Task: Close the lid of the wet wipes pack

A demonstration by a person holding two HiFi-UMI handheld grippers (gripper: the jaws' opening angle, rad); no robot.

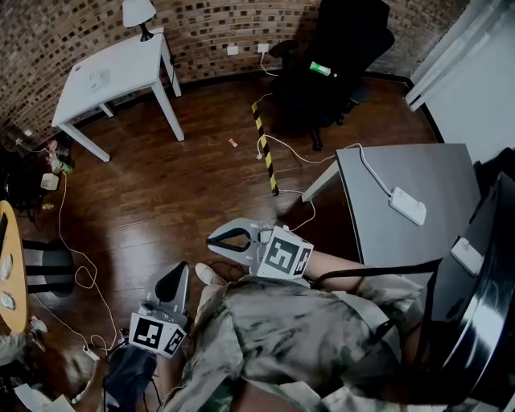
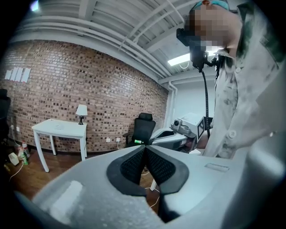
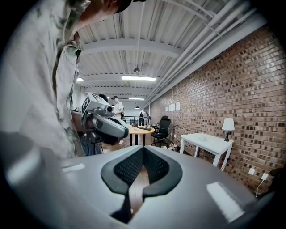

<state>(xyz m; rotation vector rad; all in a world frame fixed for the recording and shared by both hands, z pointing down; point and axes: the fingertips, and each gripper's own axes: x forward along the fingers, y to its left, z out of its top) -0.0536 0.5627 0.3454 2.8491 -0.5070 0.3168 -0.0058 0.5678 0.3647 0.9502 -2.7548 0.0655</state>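
Note:
No wet wipes pack shows in any view. In the head view my left gripper [image 1: 179, 270] is held low by the person's body, jaws together and empty, pointing away over the wooden floor. My right gripper [image 1: 212, 238] is held a little higher and to the right, pointing left, also shut on nothing. In the left gripper view the black pads [image 2: 134, 164] meet at the tip, and the right gripper [image 2: 172, 136] shows beyond them. In the right gripper view the pads [image 3: 128, 166] touch at the tip, with the left gripper [image 3: 105, 120] in the air at the left.
A grey table [image 1: 426, 173] at the right carries a white box on a cable [image 1: 408, 205]. A white table [image 1: 113, 72] with a lamp [image 1: 138, 14] stands far left, a black office chair [image 1: 334, 56] at the back. Cables [image 1: 80, 278] trail over the floor.

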